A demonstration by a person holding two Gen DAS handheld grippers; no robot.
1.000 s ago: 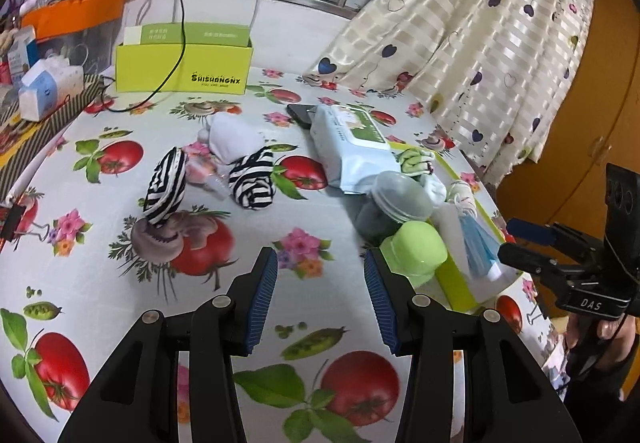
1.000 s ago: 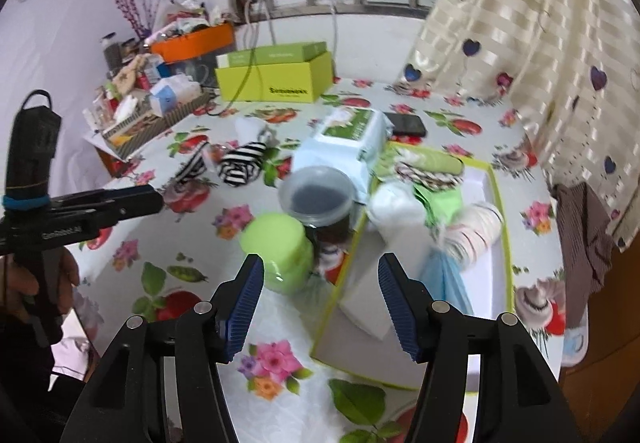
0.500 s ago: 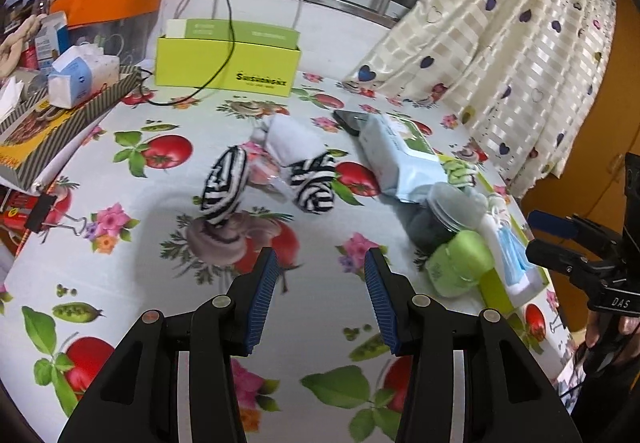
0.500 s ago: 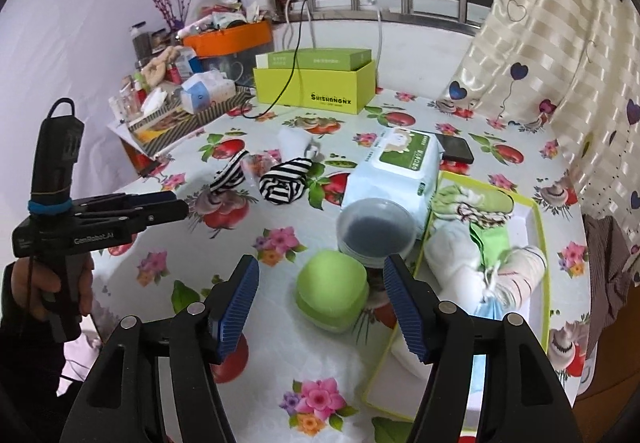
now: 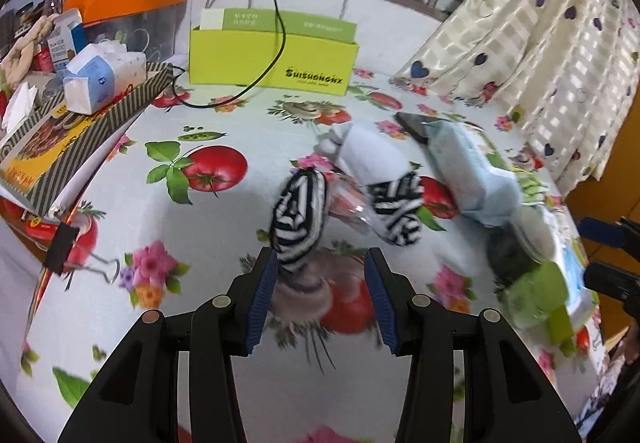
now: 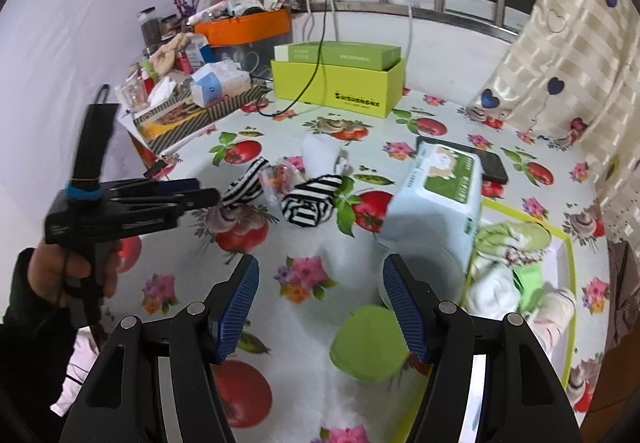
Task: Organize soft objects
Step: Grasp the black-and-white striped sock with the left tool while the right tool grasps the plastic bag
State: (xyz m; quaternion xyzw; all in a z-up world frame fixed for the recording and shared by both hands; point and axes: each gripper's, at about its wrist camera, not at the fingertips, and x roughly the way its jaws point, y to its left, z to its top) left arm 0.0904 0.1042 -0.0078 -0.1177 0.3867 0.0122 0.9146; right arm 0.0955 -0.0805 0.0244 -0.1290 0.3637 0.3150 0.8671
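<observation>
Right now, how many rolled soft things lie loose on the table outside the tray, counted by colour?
Black-and-white striped rolls: 2, left striped roll and right striped roll
White rolls: 1, white roll
Total: 3

We see a glossy, smooth plastic tablecloth [image 5: 224,243] printed with tomatoes and flowers. The striped sock rolls [image 5: 300,219] look like soft knitted cloth, matt. The wipes pack [image 6: 440,195] has slick plastic film. The lime box [image 5: 272,55] looks like matt cardboard. The curtain [image 5: 540,23] is sheeny woven cloth. Our left gripper [image 5: 320,295] is matt black plastic with ribbed blue pads [image 5: 260,299].
</observation>
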